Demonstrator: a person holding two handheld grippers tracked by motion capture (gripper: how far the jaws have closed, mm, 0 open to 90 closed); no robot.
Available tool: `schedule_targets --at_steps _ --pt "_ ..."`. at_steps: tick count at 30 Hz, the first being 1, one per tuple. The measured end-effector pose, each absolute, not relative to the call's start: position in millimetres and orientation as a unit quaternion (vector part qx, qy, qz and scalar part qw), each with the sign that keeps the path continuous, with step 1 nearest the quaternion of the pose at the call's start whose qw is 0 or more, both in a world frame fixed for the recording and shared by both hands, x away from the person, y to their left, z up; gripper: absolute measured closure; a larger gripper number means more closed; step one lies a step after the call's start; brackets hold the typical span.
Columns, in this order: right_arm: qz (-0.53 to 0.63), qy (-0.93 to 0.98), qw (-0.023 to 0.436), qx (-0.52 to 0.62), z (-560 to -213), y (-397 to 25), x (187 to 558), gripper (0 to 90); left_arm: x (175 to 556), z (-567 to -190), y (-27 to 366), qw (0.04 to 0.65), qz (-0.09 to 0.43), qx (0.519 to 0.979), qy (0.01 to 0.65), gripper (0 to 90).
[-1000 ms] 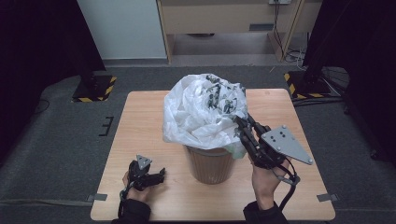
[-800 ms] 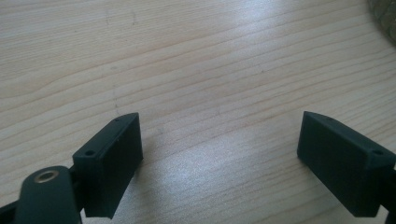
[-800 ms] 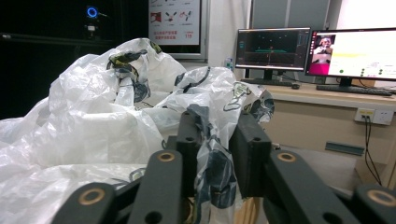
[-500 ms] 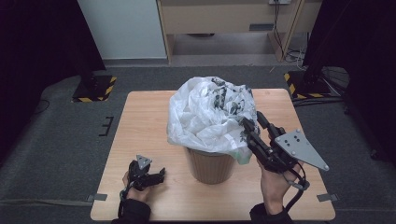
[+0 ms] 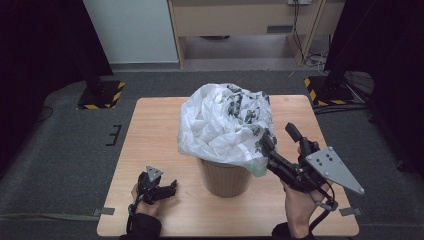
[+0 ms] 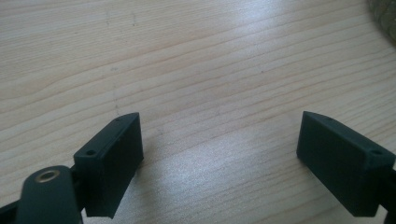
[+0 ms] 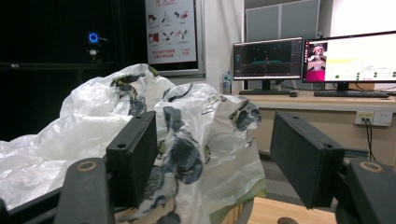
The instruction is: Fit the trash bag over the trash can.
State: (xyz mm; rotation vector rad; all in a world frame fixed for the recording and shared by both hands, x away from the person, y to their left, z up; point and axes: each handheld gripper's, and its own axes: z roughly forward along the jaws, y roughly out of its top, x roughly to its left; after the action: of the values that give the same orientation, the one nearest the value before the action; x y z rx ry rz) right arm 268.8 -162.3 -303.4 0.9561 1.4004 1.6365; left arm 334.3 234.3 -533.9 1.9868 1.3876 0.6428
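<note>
A white plastic bag [image 5: 225, 125] with dark printed patches billows out of a brown ribbed bin [image 5: 224, 177] in the middle of the wooden table [image 5: 150, 130]. My right gripper [image 5: 276, 135] is at the bag's right edge, open. In the right gripper view a fold of the bag [image 7: 187, 140] hangs between the jaws against the left finger [image 7: 133, 158], and the right finger [image 7: 306, 158] stands clear of it. My left gripper [image 5: 170, 189] rests low at the table's front left, open. Between its jaws is bare wood [image 6: 219, 140].
The bin's woven side [image 6: 385, 14] shows at the top right corner of the left gripper view. Beyond the bag stand a desk with two lit monitors [image 7: 266, 58] [image 7: 350, 51]. Black stands with striped bases [image 5: 100, 92] [image 5: 327, 90] flank the table's far corners.
The right hand has drifted to the right and its jaws look spread wider beside the bag. The left gripper has stayed put.
</note>
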Motion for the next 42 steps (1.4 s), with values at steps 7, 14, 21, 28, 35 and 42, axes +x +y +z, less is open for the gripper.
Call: schedule_targets --at_steps 7,14,21,28,35,42 --pt "0.636 0.549 0.391 0.375 -304 -168 269 27.9 333 -533 234 0.313 0.248 0.754 0.521 19.2" --pt "0.629 0.566 0.385 0.367 -307 -160 271 22.5 332 -533 234 0.315 0.250 0.752 0.522 19.6" --pt "0.601 0.584 0.384 0.387 -321 -155 286 19.1 332 -532 234 0.319 0.250 0.750 0.523 19.6" --pt "0.597 0.592 0.372 0.393 -329 -160 283 17.8 329 -526 235 0.343 0.260 0.736 0.523 20.5" --pt "0.599 0.600 0.359 0.389 -318 -163 270 15.4 328 -522 236 0.354 0.264 0.728 0.524 20.5" --pt "0.607 0.607 0.346 0.379 -313 -155 264 16.0 328 -523 237 0.354 0.265 0.727 0.525 20.4"
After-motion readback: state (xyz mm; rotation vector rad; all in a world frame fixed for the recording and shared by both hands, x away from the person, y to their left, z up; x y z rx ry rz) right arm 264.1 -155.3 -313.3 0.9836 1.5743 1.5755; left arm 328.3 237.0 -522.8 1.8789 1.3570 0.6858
